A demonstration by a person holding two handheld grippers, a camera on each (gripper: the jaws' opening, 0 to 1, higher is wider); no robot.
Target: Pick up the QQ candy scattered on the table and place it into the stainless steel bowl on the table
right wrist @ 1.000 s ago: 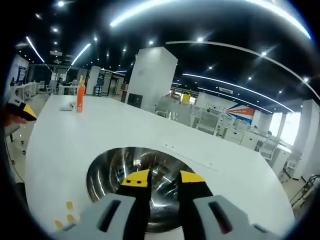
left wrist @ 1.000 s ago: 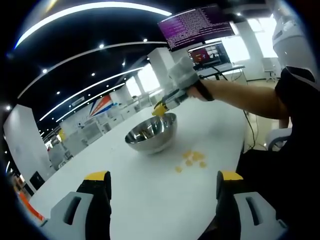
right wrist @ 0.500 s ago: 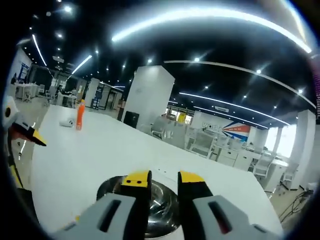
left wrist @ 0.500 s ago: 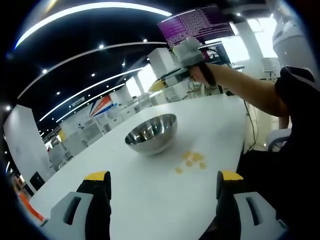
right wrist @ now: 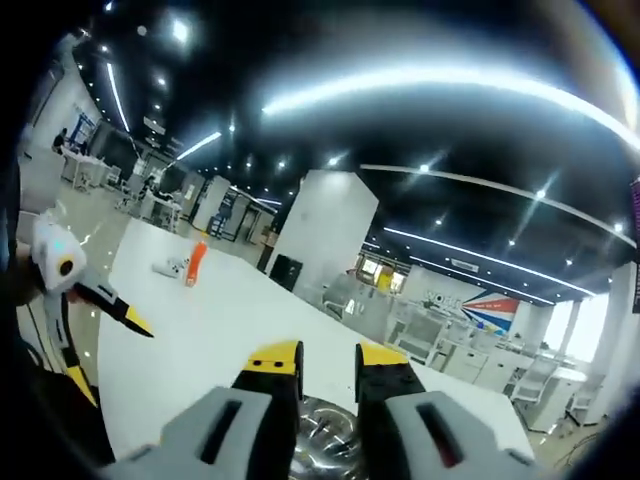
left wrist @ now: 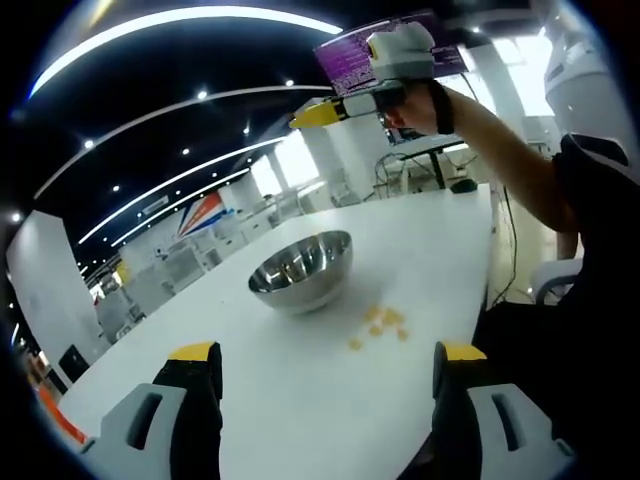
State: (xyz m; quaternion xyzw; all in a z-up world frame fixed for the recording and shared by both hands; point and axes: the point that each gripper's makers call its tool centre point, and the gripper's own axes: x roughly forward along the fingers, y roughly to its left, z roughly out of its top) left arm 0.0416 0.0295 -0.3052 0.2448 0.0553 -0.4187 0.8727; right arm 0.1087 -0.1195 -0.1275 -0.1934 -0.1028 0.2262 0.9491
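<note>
The stainless steel bowl (left wrist: 300, 270) stands on the white table (left wrist: 270, 400), with several yellow QQ candies (left wrist: 380, 325) scattered just beside it on the near right. My left gripper (left wrist: 326, 355) hovers low over the table short of the bowl, jaws wide open and empty. A hand holds my right gripper (left wrist: 318, 112) high in the air above and beyond the bowl. In the right gripper view my right gripper (right wrist: 328, 355) shows a narrow gap with nothing in it, and the bowl (right wrist: 325, 450) peeks out below the jaws. The left gripper (right wrist: 110, 355) appears at the far left.
An orange bottle (right wrist: 195, 265) and a small white object (right wrist: 170, 267) lie at the table's far end. A monitor (left wrist: 400, 45) with purple text sits behind the raised arm. The person's dark-clothed body (left wrist: 590, 300) borders the table's right edge.
My right gripper has risen from just over the bowl to high above it, and its view has tilted up. The left gripper, bowl and candies have stayed put.
</note>
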